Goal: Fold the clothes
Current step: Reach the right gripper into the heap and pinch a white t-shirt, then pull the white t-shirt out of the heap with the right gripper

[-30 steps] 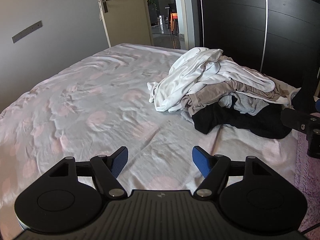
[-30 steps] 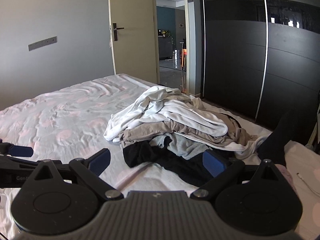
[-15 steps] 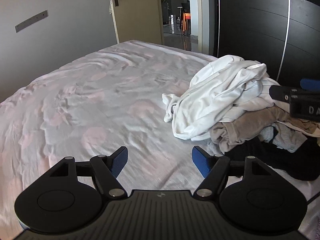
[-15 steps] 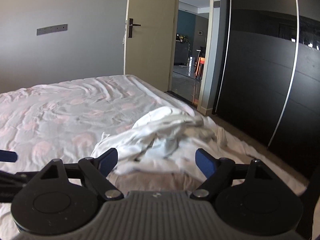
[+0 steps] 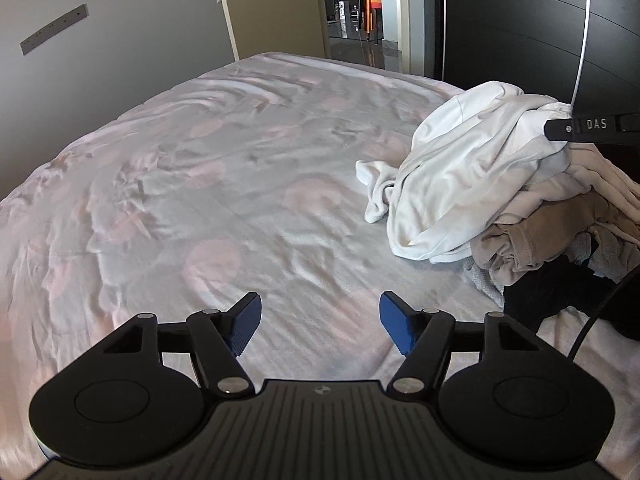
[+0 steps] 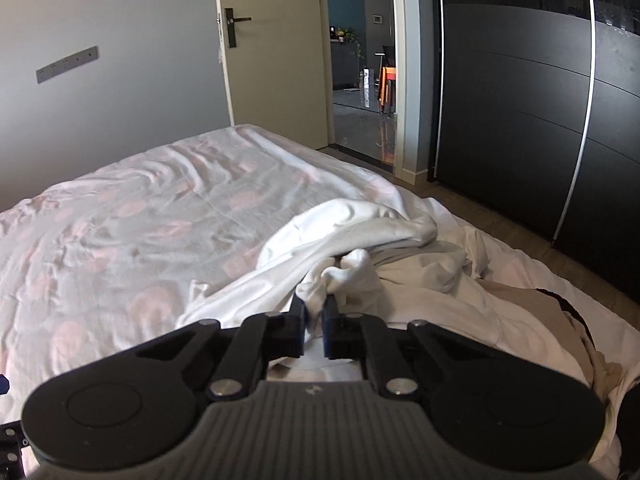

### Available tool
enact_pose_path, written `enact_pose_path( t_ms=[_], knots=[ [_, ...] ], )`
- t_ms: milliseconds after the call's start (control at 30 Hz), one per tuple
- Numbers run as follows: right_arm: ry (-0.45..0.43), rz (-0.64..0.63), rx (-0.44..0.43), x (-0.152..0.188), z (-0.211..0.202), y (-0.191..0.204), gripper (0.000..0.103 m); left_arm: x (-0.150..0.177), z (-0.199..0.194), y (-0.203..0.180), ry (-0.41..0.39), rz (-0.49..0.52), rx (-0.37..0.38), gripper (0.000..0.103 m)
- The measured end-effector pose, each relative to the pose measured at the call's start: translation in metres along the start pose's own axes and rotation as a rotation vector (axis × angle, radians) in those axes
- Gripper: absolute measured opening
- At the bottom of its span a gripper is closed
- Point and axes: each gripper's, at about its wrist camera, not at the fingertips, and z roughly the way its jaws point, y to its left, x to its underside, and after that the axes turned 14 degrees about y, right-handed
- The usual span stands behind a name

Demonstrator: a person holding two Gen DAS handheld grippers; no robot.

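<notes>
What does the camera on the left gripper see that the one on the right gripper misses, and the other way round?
Only the left wrist view shows the left gripper, its jaws closing with just bedsheet between them, and the dark clothes at the bottom of the pile.

Only the right wrist view shows the right gripper closing on a fold of the white garment, plus the door handle.

Both show the bed, the white garment, the open doorway and the dark wardrobe.

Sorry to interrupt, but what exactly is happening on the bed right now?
A person with two handheld grippers is starting to fold laundry. The right gripper is closing on a bunch of the white garment atop the clothes pile. The left gripper, nothing between its closing jaws, hovers over the bedsheet.
</notes>
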Motion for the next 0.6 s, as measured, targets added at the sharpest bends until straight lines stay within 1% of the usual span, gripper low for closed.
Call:
enact_pose_path(
  t_ms=[67, 167, 267, 367, 467, 600],
  knots=[
    [-0.024, -0.038, -0.025, 0.002, -0.018, 0.011, 0.006, 0.008, -0.014, 0.01, -0.01, -0.011, -0.012, 0.065],
    [-0.074, -0.121, -0.059, 0.01, -0.057, 0.036, 0.006, 0.022, -0.04, 0.023, -0.02, -0.014, -0.03, 0.065],
    [-0.119, -0.201, -0.096, 0.019, -0.099, 0.061, 0.005, 0.037, -0.068, 0.036, -0.022, -0.029, -0.014, 0.065],
    [-0.129, -0.234, -0.15, 0.026, -0.137, 0.084, 0.004, 0.054, -0.095, 0.051, -0.036, -0.064, -0.003, 0.065],
    [-0.166, -0.284, -0.183, 0.039, -0.179, 0.11, 0.003, 0.075, -0.125, 0.067, -0.071, -0.076, 0.005, 0.065],
    [-0.214, -0.323, -0.248, 0.06, -0.23, 0.131, 0.003, 0.1, -0.16, 0.087, -0.114, -0.113, -0.031, 0.065]
  ],
)
